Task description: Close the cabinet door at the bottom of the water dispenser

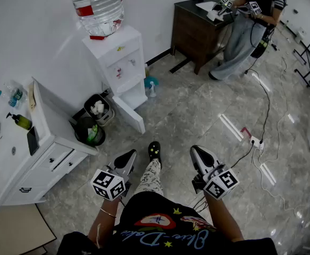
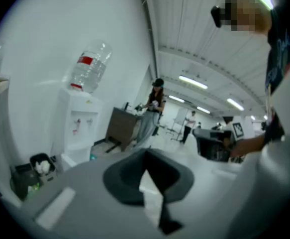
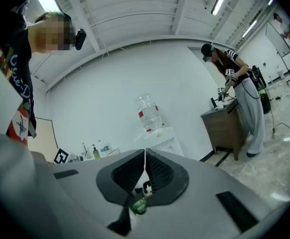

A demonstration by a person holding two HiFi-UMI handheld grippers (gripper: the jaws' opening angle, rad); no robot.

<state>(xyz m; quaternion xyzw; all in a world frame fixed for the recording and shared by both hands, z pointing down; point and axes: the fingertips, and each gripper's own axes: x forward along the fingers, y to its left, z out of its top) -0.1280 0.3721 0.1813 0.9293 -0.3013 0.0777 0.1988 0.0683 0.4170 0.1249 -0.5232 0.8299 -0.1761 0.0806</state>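
Both left hand-held gripper (image 1: pixel 128 156) and right hand-held gripper (image 1: pixel 197 152) sit closed; one cabinet door (image 1: pixel 131 115) stands open.

**Camera Placement and Coverage**

Head view: mounted on the person's head, facing forward and steeply down onto the floor (image 1: pixel 197 108). The left gripper (image 1: pixel 126 158) and right gripper (image 1: pixel 198 154) sit near the bottom edge. The water dispenser (image 1: pixel 122 62) stands well ahead at upper left, and the brown desk (image 1: pixel 196 30) is at the top.

Left gripper view: rides low and faces along its own jaws, roughly level. The water dispenser is at left and the brown desk near centre, both well away.

Right gripper view: faces along its own jaws, pitched upward to take in the ceiling (image 3: pixel 135 14). The water dispenser is directly beyond the jaw tips and the brown desk at right.

Shared coverage: all three views contain the water dispenser and the brown desk.
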